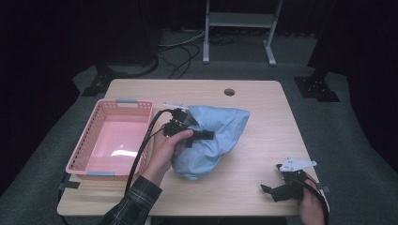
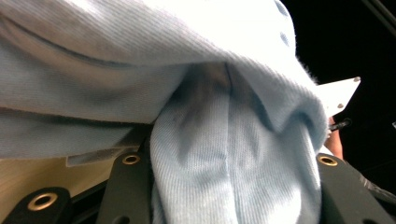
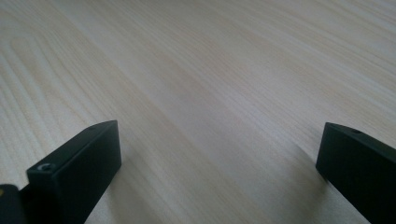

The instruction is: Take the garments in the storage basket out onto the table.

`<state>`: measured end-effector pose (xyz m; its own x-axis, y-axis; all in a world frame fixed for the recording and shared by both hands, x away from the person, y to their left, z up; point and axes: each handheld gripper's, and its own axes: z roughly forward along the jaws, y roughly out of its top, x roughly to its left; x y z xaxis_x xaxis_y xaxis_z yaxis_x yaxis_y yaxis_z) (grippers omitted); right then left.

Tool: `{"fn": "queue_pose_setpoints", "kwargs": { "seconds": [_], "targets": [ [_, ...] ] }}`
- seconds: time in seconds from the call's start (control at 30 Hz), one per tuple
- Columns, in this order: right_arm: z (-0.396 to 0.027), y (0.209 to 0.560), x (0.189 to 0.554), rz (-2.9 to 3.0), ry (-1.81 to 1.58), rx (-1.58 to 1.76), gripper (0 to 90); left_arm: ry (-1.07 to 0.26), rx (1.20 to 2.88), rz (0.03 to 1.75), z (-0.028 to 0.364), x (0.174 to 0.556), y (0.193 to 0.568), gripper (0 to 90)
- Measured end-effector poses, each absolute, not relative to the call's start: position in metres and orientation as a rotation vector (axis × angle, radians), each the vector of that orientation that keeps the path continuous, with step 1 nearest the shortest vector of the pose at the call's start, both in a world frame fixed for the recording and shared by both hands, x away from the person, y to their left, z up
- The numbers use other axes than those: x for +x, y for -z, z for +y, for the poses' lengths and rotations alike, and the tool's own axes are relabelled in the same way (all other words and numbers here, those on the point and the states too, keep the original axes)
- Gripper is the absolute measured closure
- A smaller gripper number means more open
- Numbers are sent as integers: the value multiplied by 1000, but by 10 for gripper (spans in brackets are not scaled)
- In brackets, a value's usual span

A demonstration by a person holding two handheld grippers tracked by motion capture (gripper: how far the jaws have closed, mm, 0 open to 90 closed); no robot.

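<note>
You're in the carry step: your left gripper is clamped on a fold of the light blue knit garment, the bunched cloth sitting on the table just right of the pink plastic basket. In the left gripper view the fabric fills the gap between the jaws, pinched tight, a seam running down the middle of the fold. Most of the bundle looks to rest on the wood, so I'd call it gripped but not yet delivered.

Next move, as I judge it: lift high enough for the hanging bulk to clear the basket's near rim, swing over the empty basket floor, then release. Watch for trailing cloth catching on the lattice wall.

Your right gripper sits parked near the table's front right corner, well apart from the garment. Its jaws stand wide with nothing but bare wood between them.

Garment: soft, ribbed knit, pale blue, crumpled into a lumpy heap, small buttons near one edge
</note>
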<state>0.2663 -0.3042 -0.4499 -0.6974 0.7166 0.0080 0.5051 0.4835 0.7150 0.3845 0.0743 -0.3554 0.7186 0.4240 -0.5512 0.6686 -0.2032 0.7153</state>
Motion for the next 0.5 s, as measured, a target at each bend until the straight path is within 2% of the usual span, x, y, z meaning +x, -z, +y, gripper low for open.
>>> {"fn": "queue_pose_setpoints", "kwargs": {
  "seconds": [0.5],
  "targets": [
    [-304, 450, 266, 2442, -1030, 1037, 0, 315, 1880, 898, 63, 387, 377, 527]
  ]
}}
